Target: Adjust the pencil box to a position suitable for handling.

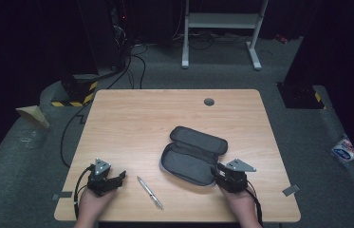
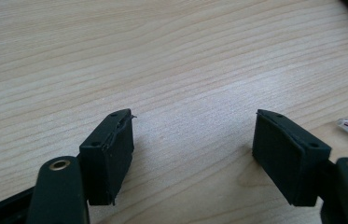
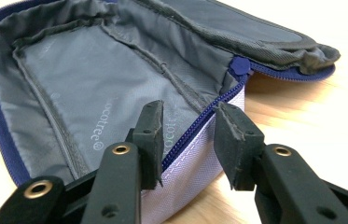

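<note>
Jaws of the right tool straddled the near wall of the open pencil case, one inside and one outside, apart and not yet pressing the zipper edge. The left tool rested with jaws wide apart over bare desk, beside the pen. The step looked like steadying the case; next, pinch that wall, then fetch the pen.

A grey pencil case with a blue zipper is lying open and flat on the table, right of its centre, its lid flap spreading toward the far edge, the near corner reaching toward the near right edge.
</note>
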